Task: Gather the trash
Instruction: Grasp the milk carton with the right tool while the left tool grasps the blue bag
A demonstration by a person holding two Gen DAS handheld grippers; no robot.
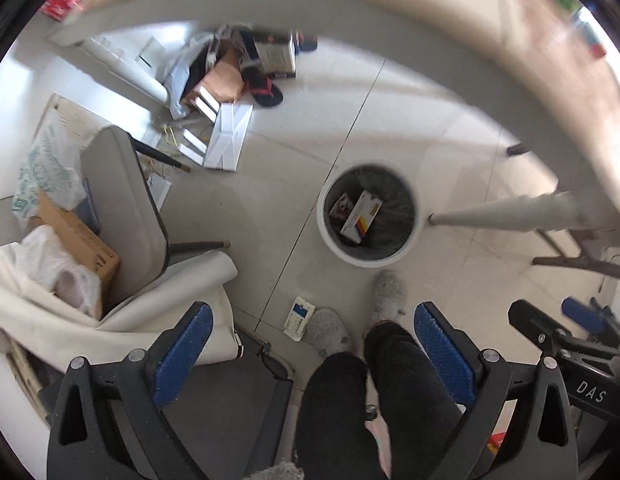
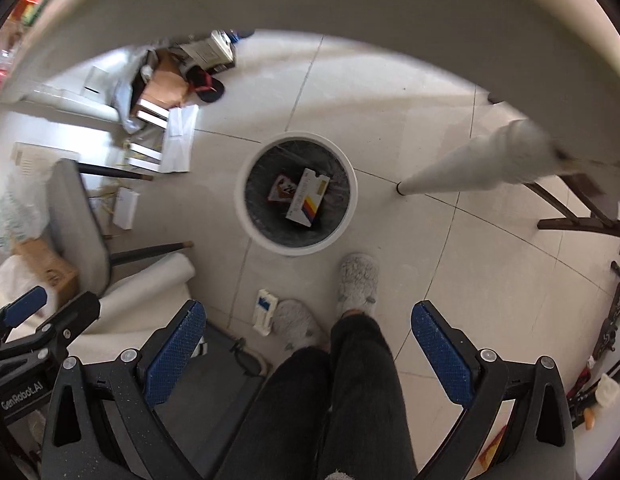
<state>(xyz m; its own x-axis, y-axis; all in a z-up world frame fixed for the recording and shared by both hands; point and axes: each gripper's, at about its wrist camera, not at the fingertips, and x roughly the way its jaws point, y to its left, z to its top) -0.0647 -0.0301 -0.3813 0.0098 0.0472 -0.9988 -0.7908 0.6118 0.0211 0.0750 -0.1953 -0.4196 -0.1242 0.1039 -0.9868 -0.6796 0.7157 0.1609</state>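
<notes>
Blue-padded left tongs (image 1: pixel 311 342) spread wide, nothing between the pads; right tongs (image 2: pixel 308 340) likewise released and bare. Both point down at the tiled floor (image 1: pixel 449 128). In left view the right tongs show at 4 o'clock; in right view the left tongs sit at 8 o'clock.

Black-trousered legs (image 2: pixel 349 392) fill the gap between the fingers, grey fluffy slippers (image 2: pixel 357 284) just beyond. Small white-and-blue pack (image 2: pixel 266 310) lies flat on the floor, touching the left slipper's side, at 11 o'clock from the legs; same pack (image 1: pixel 298 317) in left view.

White round bin (image 2: pixel 250 216) stands just past the slippers, 12 o'clock, dark liner inside. Two items lie in it: white box with colour stripes (image 2: pixel 306 202) and a red-and-white packet (image 2: pixel 280 190) beside it, touching. Left view: bin (image 1: pixel 323 236), box (image 1: pixel 359 216).

White cone-shaped leg (image 2: pixel 461 172) at 2 o'clock of the bin, foot near its rim, apart. Grey chair (image 2: pixel 76 224) at 9 o'clock, cardboard box (image 2: pixel 46 268) on it. White roll (image 2: pixel 150 280) lies by the chair.

Far, 11 o'clock: pile of cardboard, papers and a black-red flip-flop (image 2: pixel 208 86). Worktop edge (image 2: pixel 310 0) arcs blurred across the top.
</notes>
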